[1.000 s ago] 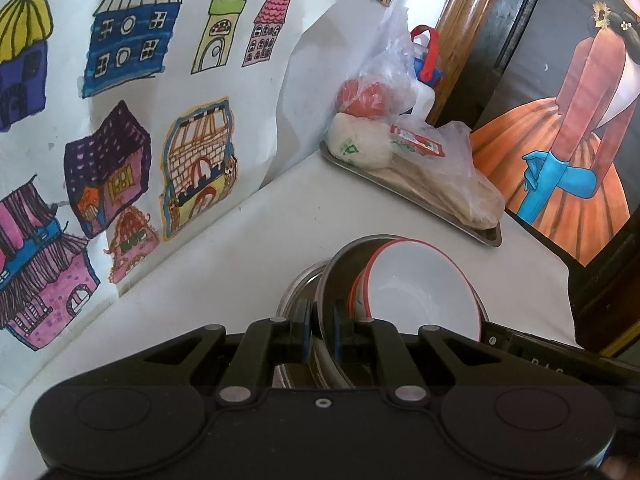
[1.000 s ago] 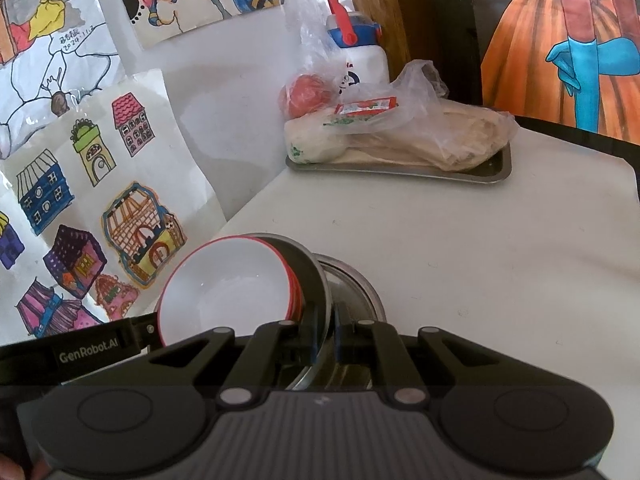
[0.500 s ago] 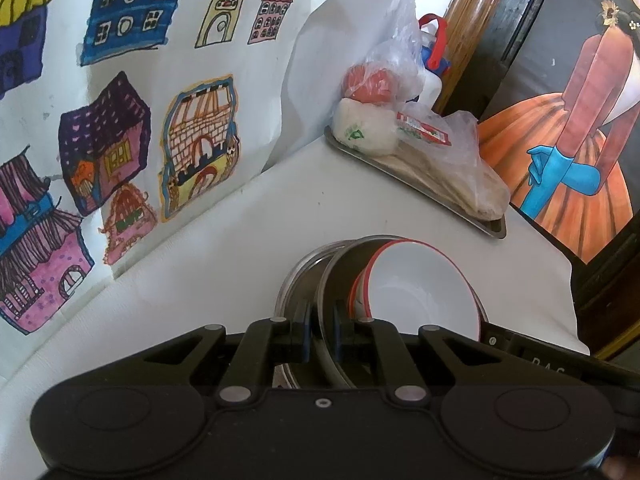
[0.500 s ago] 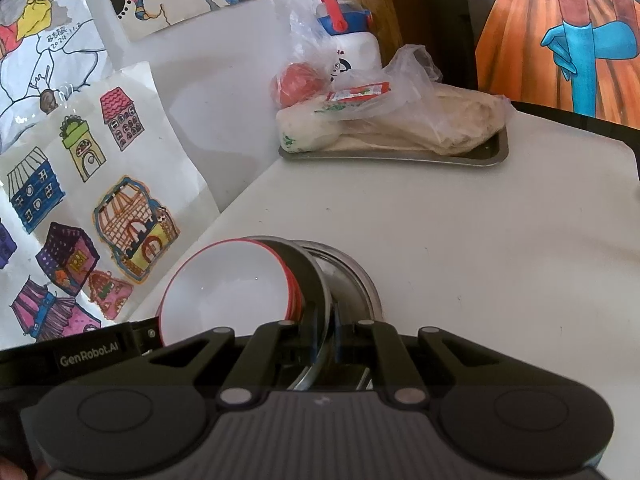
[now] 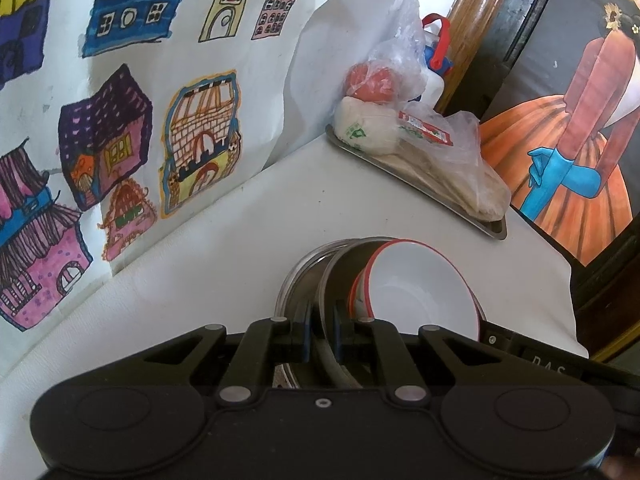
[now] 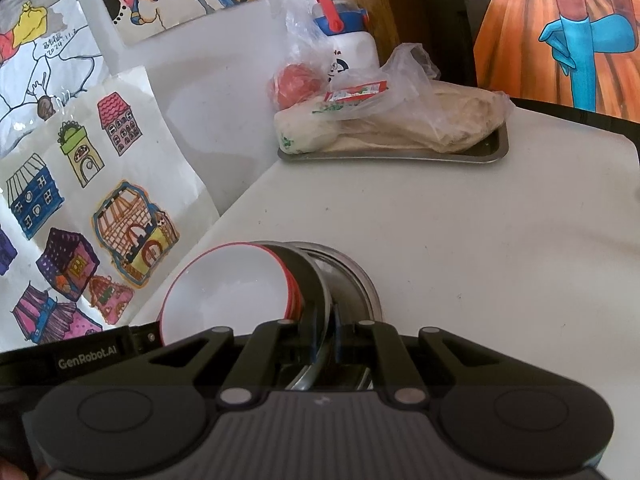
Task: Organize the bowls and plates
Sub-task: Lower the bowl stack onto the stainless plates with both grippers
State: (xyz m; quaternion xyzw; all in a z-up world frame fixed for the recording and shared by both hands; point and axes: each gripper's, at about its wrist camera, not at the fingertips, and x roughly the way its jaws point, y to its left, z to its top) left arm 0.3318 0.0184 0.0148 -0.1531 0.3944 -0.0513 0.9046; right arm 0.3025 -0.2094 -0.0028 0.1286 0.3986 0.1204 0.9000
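Nothing shifts: left gripper (image 5: pixel 320 334) and right gripper (image 6: pixel 322 334) stay clamped on the steel bowl (image 5: pixel 340 276), red-rimmed bowls (image 5: pixel 420 292) nested inside, hovering mid-desk (image 5: pixel 240 240).

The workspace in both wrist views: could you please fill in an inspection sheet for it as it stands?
Surface: white tabletop, bare in the middle.
Job's things: red-rimmed white bowl nested tilted in a dark metal bowl, behind it a steel plate.
Clutter: steel tray at the far edge with bagged food; white bottle with a blue and red cap behind it.
Grippers: left gripper and right gripper each shut on the metal bowl's rim, from opposite sides.
Cables: nothing seen.
Surroundings: children's drawings of houses on the wall; painting of a figure in an orange dress.
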